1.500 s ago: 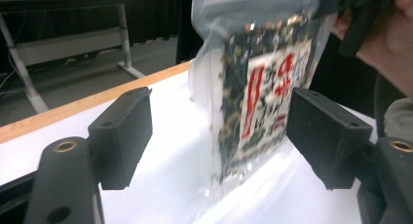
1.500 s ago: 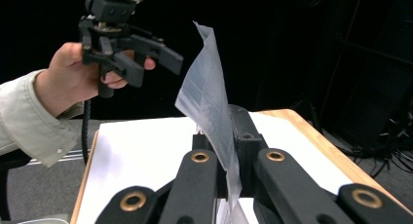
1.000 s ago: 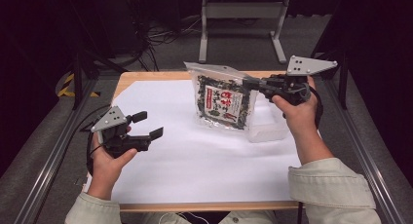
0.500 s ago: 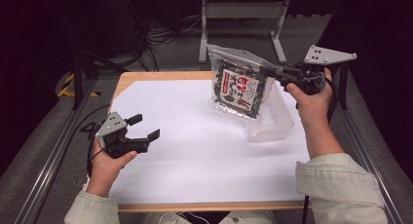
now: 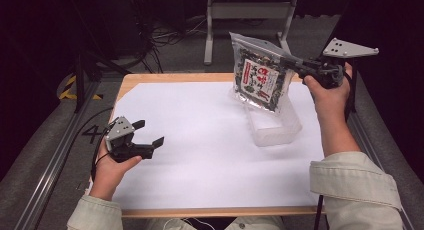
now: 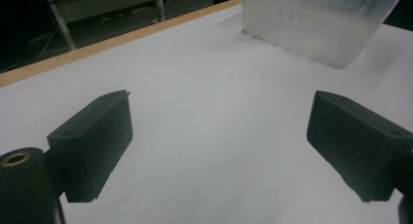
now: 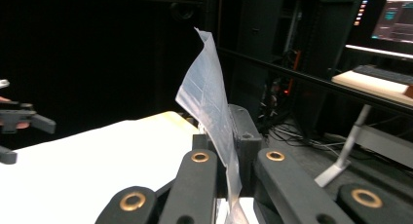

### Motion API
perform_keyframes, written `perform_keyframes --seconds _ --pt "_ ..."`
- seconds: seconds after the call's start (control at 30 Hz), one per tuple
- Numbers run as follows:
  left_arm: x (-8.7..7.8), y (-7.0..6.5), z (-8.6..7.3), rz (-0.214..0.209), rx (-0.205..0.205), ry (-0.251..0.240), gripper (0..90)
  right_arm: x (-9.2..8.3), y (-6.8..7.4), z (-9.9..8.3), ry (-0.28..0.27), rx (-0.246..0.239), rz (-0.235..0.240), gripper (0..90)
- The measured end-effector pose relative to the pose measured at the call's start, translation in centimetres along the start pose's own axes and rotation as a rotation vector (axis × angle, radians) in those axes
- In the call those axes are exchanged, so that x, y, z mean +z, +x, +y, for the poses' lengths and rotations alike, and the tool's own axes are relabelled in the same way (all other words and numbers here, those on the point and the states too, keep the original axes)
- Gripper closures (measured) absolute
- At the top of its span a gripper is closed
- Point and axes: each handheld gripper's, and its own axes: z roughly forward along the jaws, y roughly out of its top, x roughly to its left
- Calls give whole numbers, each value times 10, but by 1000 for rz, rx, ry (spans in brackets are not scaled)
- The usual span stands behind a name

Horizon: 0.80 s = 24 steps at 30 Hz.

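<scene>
A clear snack bag (image 5: 261, 78) with dark contents and a red-and-white label hangs in the air over the table's far right. My right gripper (image 5: 289, 63) is shut on its top edge, and the bag's clear sealed edge (image 7: 210, 103) rises between the closed jaws in the right gripper view. Below the bag a clear plastic container (image 5: 272, 123) rests on the white sheet, also seen as a translucent box (image 6: 319, 19) in the left gripper view. My left gripper (image 5: 148, 134) is held low at the near left, open, with nothing between its jaws.
A white sheet (image 5: 200, 155) covers most of the wooden table (image 5: 150, 78). Metal rails (image 5: 45, 180) run along both sides. A metal stand (image 5: 250, 12) and cables lie on the floor beyond the far edge. A monitor (image 7: 389, 19) glows off to the side.
My right gripper has lifted the snack bag up and toward the far right, off the container. The left gripper has drifted slightly toward the near left and stays open.
</scene>
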Motion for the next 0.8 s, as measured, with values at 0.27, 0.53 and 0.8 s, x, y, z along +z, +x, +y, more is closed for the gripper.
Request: perform_keyframes --seconds 0.27,0.53,0.8 --pt "3 2 -4 1 -9 12 99 -5 -11 -1 1 11 -48 885" --pt "4 1 -4 -1 -8 15 99 -10 -18 -1 4 11 -98 885" --pt "4 1 -4 -3 4 14 99 -13 -23 -1 10 7 -126 885"
